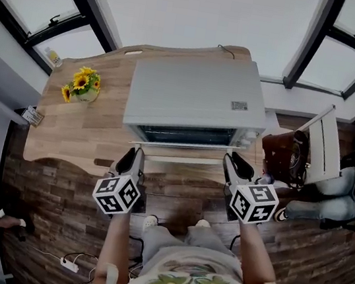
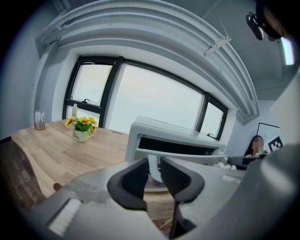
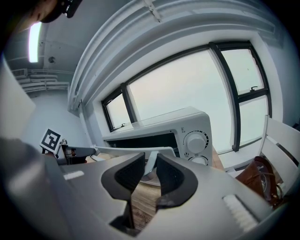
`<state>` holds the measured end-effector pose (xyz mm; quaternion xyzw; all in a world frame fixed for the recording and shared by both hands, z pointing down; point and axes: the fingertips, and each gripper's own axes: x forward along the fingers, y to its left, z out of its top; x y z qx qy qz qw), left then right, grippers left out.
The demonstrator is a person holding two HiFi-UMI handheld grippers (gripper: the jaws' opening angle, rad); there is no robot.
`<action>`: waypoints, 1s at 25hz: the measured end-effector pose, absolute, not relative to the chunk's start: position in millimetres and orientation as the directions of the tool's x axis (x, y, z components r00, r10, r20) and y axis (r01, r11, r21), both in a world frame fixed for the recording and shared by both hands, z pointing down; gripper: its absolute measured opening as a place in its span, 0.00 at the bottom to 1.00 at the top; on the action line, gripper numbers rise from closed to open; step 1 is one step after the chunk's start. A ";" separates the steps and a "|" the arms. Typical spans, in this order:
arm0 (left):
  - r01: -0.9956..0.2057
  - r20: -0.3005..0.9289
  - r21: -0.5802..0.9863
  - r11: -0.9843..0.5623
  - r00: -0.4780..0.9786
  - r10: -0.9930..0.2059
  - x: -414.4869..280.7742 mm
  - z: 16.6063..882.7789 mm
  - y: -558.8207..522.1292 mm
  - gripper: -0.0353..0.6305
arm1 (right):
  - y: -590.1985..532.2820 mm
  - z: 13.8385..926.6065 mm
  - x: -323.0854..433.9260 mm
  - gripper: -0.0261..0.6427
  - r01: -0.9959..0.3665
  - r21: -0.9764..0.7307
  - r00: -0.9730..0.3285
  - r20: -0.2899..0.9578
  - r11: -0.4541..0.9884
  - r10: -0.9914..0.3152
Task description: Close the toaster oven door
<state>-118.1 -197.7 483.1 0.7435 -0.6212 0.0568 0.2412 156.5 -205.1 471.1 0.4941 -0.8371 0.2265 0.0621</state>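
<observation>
White boxy toaster oven (image 1: 198,98) sat mid-frame on the wooden table (image 1: 79,132), glass door (image 1: 183,146) part open. The long white door handle (image 1: 184,160) ran left-right. Left gripper (image 1: 136,159) was clamped on its left end, right gripper (image 1: 231,164) on its right. The oven lay straight ahead of both, equally near.

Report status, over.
Left hand-held gripper, right hand-held gripper: both shut on door handle. Toaster oven door part open. Nothing seen blocking it.

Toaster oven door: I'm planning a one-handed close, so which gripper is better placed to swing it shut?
Neither clearly. The left gripper and right gripper each have their jaws clamped on one end of the handle, mirrored, so lifting with both together looks best.
</observation>
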 end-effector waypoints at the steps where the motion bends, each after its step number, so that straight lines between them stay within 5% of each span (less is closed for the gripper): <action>1: -0.952 0.383 0.287 -0.110 0.219 -0.897 -118.1 482.3 -199.0 0.20 | -206.4 470.5 156.5 0.16 -0.855 -0.319 -0.505 0.326 0.410 -0.799; 25: -0.960 0.362 0.262 -0.104 0.197 -0.911 -119.7 468.2 -235.8 0.19 | -244.4 459.2 155.5 0.16 -0.844 -0.360 -0.510 0.312 0.397 -0.802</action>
